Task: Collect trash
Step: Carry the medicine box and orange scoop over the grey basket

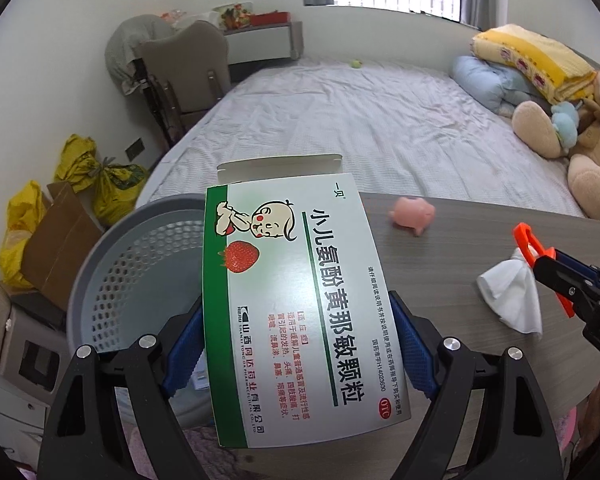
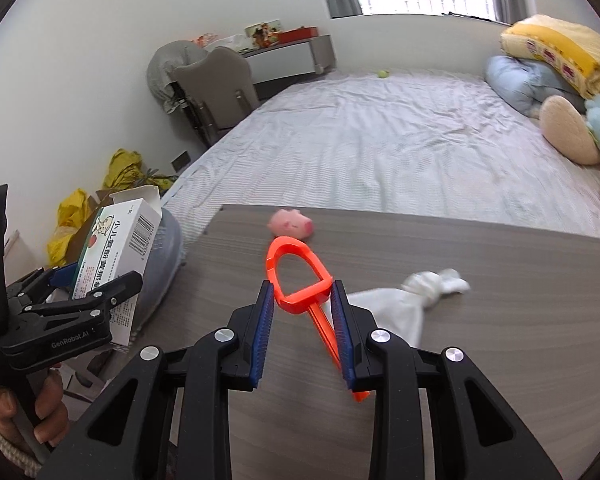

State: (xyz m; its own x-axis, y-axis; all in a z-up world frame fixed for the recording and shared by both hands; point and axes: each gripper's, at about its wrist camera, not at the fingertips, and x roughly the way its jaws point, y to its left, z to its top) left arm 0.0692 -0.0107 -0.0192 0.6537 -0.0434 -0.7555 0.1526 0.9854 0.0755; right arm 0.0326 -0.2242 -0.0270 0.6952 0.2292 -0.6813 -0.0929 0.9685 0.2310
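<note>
One white-and-green cardboard medicine box printed with a cartoon baby and a strawberry is clamped between the blue pads of the left gripper, whose jaws are closed onto the box's two long sides. The box is held tilted with its opened end flap pointing away, partly over the edge of the table and partly above one grey perforated plastic waste basket that stands just beside the table's left edge.

One orange plastic tool with a looped handle is gripped by the right gripper; its jaws are narrowed onto the base of the loop, and the thin orange shaft runs back between the pads. One crumpled white tissue lies on the table just to the right of that gripper, touching or nearly touching the outer side of the right pad; contact cannot be told for certain. One small pink pig-shaped toy sits further out, near the far edge of the table and apart from the orange loop.

The surface is a grey wood-grain table. Beyond it a bed with a pale striped sheet is seen, with one small green ball near its far end. Yellow plastic bags are piled against the white wall to the left.
</note>
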